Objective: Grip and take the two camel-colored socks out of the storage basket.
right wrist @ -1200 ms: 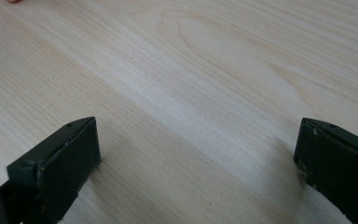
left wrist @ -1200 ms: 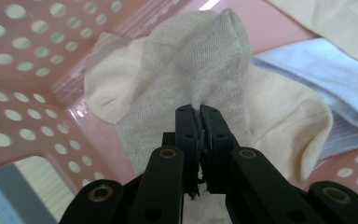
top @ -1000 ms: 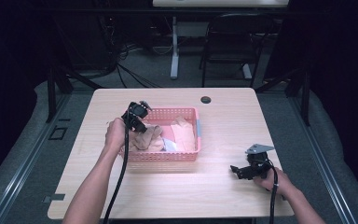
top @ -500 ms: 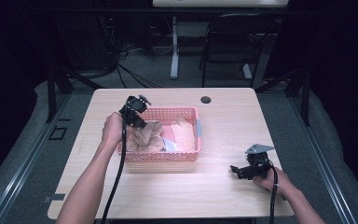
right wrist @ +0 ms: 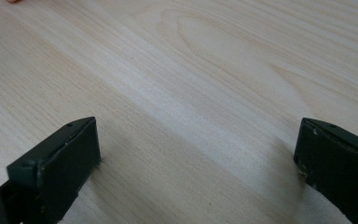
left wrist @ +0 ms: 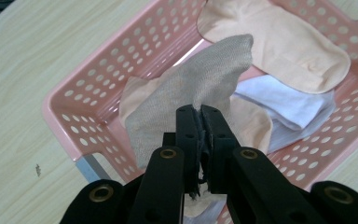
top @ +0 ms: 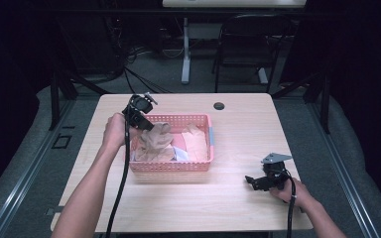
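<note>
- Your left gripper (left wrist: 200,116) has its two black jaws pressed together on a fold of the grey-beige knitted sock (left wrist: 191,93), pinching the cloth between them.
- That sock hangs from the jaws above the left end of the pink perforated plastic basket (top: 198,166); in the high view its lower part (top: 154,144) drapes down among the other cloth in the basket.
- Your left hand (top: 113,131) holds that gripper (top: 146,124) just over the basket's near-left corner, with its cable trailing back along your forearm.
- Beside the held sock lies a peach-coloured flat sock (left wrist: 279,42) toward the far side of the basket, and a white folded cloth (left wrist: 289,105) sits partly under it.
- Another pale peach piece (left wrist: 251,123) lies beneath the grey-beige one, touching it.
- Your right gripper (right wrist: 196,158) rests low over the light wooden table (right wrist: 205,70) with its jaws spread wide and nothing between them.
- In the high view that gripper (top: 252,181) sits near the table's right front edge, well apart from the basket, with your right hand (top: 290,191) behind it.
- A small round black cap (top: 219,106) sits on the table beyond the basket, near the far edge.
</note>
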